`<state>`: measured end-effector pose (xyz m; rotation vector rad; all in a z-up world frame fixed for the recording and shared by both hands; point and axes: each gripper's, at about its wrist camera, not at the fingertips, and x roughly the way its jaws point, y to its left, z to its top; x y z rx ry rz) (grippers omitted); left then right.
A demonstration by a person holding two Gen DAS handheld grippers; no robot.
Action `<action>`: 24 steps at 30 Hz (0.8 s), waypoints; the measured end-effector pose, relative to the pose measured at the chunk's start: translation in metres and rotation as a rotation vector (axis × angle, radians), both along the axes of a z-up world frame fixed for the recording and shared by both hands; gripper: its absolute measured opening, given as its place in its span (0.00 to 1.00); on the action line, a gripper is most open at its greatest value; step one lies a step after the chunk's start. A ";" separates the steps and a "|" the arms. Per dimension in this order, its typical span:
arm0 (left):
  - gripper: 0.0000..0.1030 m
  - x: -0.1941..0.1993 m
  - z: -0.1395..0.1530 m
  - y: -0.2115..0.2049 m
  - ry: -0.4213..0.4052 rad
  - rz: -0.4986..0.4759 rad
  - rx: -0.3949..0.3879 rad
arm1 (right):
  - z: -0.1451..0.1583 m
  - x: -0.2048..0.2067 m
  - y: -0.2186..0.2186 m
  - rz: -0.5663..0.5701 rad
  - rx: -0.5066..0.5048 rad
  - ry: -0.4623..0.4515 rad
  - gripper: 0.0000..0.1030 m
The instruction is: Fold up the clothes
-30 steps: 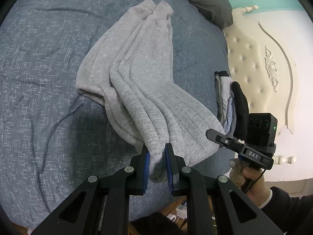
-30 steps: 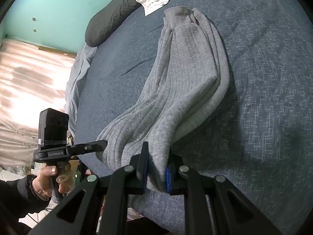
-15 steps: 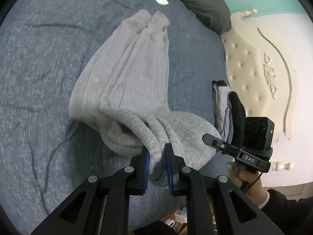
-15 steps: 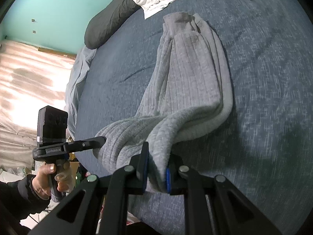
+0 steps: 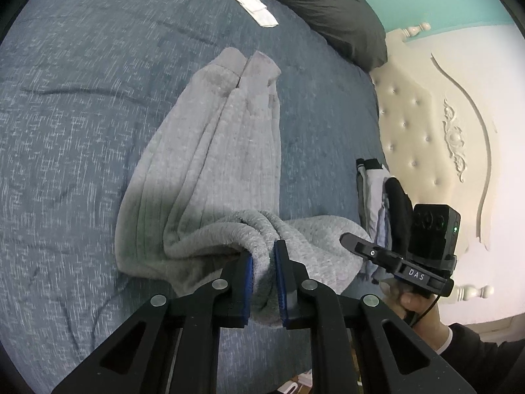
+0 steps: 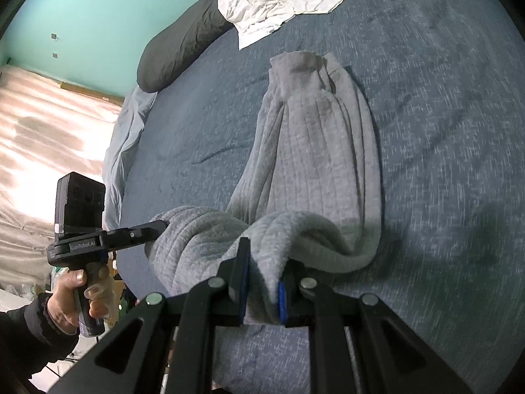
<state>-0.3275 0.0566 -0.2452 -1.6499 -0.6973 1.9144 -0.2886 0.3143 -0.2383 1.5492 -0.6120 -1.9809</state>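
Nearest, the left gripper (image 5: pixel 262 279) and the right gripper (image 6: pixel 262 282) each have their fingers clamped on the near end of the grey ribbed trousers (image 5: pixel 210 164), lifted and curling over toward the far part. Beyond, the legs lie doubled lengthwise on the blue bed (image 5: pixel 82 98), cuffs farthest. So the lengthwise fold lies made; the crosswise fold looks underway. A crumpled white garment (image 6: pixel 272 6) lies farther off, unfolded.

Blue bed (image 5: pixel 82 105) w/ grey pants (image 5: pixel 223 151), white shirt (image 6: pixel 265 3), pillow (image 5: pixel 321 10).

Grey ribbed trousers (image 5: pixel 213 164) lie on a blue, white-flecked bedspread (image 5: pixel 72 105) near a white shirt (image 6: pixel 265 3).
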 end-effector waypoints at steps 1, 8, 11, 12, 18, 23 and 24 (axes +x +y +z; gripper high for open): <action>0.12 -0.002 -0.001 0.000 -0.001 0.002 0.001 | -0.001 -0.002 0.000 0.001 0.002 -0.001 0.12; 0.12 -0.015 -0.004 0.004 -0.004 0.004 0.000 | -0.007 -0.015 0.000 0.004 0.010 -0.006 0.12; 0.12 -0.021 -0.006 0.003 -0.008 0.010 -0.001 | -0.008 -0.020 0.001 0.004 0.010 -0.009 0.12; 0.12 -0.024 -0.006 0.003 -0.008 0.013 -0.001 | -0.008 -0.022 0.001 0.004 0.010 -0.009 0.12; 0.12 -0.040 -0.007 0.004 -0.003 0.023 -0.004 | -0.010 -0.038 0.000 -0.001 0.008 -0.008 0.12; 0.12 -0.054 -0.008 0.004 0.001 0.031 -0.006 | -0.010 -0.052 0.000 -0.004 0.011 -0.006 0.12; 0.12 -0.057 -0.008 0.005 0.002 0.033 -0.007 | -0.010 -0.054 0.000 -0.003 0.012 -0.006 0.12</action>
